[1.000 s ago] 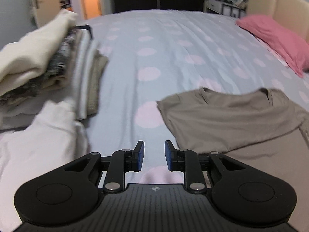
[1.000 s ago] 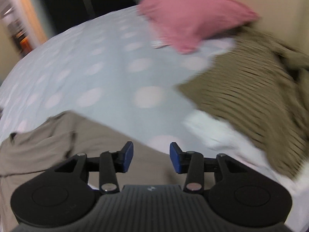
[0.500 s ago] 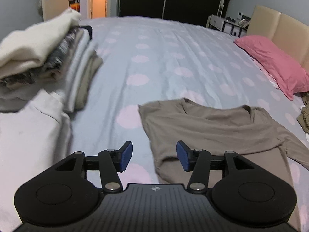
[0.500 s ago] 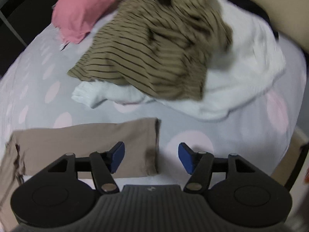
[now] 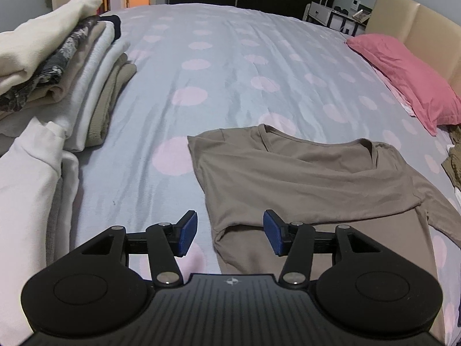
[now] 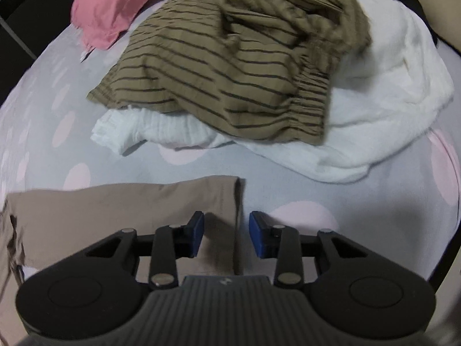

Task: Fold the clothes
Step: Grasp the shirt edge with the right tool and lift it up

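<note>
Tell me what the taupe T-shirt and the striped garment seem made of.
Taupe T-shirt: looks like thin, smooth matte jersey knit, lying flat with soft folds. Striped garment: apparently a crinkled woven fabric, olive with dark stripes, bunched at an elastic-looking edge. Fibre cannot be told.

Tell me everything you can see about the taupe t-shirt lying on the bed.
The taupe t-shirt is a plain, thin, soft-looking knit with a V-neck. It lies flat on the spotted bedsheet, partly folded, one side turned in to a straight edge, a short sleeve spread to the right. The open left hand-held gripper hangs over its near left fold. The right hand-held gripper straddles the sleeve's hem, its jaws having just been closing, not yet pinching.
</note>
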A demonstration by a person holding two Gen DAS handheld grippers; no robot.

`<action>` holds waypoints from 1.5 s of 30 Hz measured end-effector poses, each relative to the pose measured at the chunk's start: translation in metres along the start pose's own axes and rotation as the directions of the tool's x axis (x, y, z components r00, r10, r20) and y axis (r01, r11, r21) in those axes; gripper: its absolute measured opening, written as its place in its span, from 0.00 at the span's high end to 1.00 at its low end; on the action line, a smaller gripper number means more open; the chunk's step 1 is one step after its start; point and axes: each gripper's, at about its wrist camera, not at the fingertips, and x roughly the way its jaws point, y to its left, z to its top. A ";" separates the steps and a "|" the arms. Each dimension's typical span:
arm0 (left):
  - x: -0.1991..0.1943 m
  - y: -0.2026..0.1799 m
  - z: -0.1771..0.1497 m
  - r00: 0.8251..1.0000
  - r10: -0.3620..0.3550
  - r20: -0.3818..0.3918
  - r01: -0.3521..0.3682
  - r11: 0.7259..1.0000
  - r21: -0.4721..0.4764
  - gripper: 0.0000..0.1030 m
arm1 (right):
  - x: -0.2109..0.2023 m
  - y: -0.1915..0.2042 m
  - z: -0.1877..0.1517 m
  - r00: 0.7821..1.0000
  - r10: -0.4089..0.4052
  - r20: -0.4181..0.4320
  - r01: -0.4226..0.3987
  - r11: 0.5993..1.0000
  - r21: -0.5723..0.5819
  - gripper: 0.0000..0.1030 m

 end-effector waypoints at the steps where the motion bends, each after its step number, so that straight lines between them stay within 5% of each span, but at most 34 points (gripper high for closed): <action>1: 0.000 -0.001 0.000 1.000 0.000 -0.002 0.000 1.000 0.006 0.53 | -0.001 0.004 0.001 1.000 -0.001 0.000 0.001 1.000 -0.014 0.95; 9: -0.010 -0.004 0.006 1.000 -0.008 0.002 0.008 1.000 0.002 0.53 | -0.051 0.051 0.009 0.984 0.110 0.137 -0.103 0.993 -0.056 0.95; 15: -0.025 0.002 0.012 0.999 -0.047 0.025 0.048 0.998 -0.029 0.53 | -0.110 0.119 0.032 0.946 0.221 0.239 -0.198 0.973 -0.117 0.95; 25: -0.041 0.023 0.021 0.995 -0.082 0.051 0.088 0.987 -0.131 0.53 | -0.224 0.263 0.076 0.876 0.342 0.340 -0.226 0.914 -0.337 0.95; 34: -0.049 0.033 0.029 0.992 -0.097 0.076 0.109 0.978 -0.177 0.53 | -0.257 0.395 0.058 0.843 0.461 0.278 -0.282 0.818 -0.502 0.95; 45: -0.051 0.051 0.032 0.993 -0.083 0.080 0.096 0.978 -0.183 0.51 | -0.227 0.526 -0.028 0.813 0.580 0.056 -0.423 0.654 -0.627 0.95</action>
